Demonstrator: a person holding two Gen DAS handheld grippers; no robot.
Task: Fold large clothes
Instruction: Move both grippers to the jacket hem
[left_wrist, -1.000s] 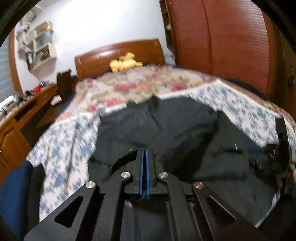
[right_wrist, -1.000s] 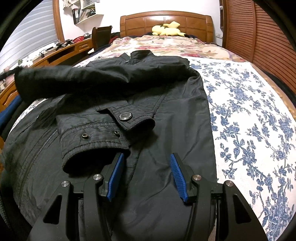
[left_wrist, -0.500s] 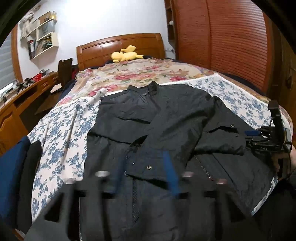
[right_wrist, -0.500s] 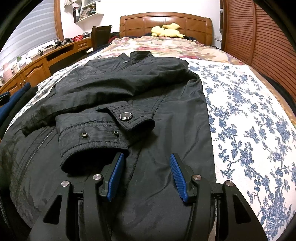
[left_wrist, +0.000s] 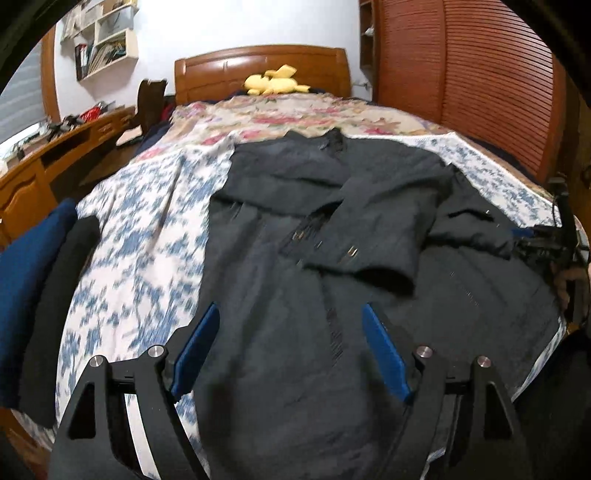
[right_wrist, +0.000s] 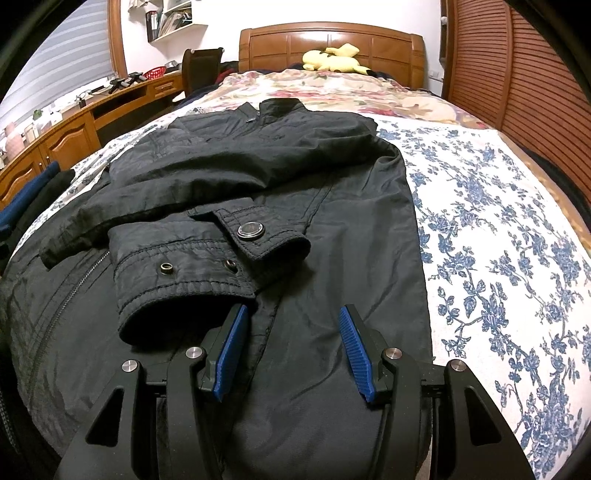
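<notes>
A black jacket (left_wrist: 295, 221) lies face up on the bed, collar toward the headboard, with both sleeves folded across its front. The left sleeve cuff (left_wrist: 362, 266) rests on the chest. My left gripper (left_wrist: 290, 310) hovers over the jacket's lower front; its jaws are opening, and no cloth is between the blue pads. My right gripper (right_wrist: 292, 310) is open just above the jacket (right_wrist: 351, 221) near its hem, and the snap-buttoned right cuff (right_wrist: 192, 266) lies just ahead of its left finger. The right gripper (left_wrist: 539, 240) also shows at the right edge of the left wrist view.
The blue-flowered bedspread (right_wrist: 498, 240) lies bare to the jacket's right. Folded blue and black clothes (left_wrist: 29, 277) sit at the bed's left edge. A yellow plush toy (left_wrist: 273, 83) lies by the headboard. A wooden desk (left_wrist: 55, 155) runs along the left, slatted wardrobe doors (left_wrist: 480, 74) along the right.
The left gripper went from shut to open, letting the left sleeve drop across the jacket's front, and drew back and down toward the hem. The right gripper stayed put.
</notes>
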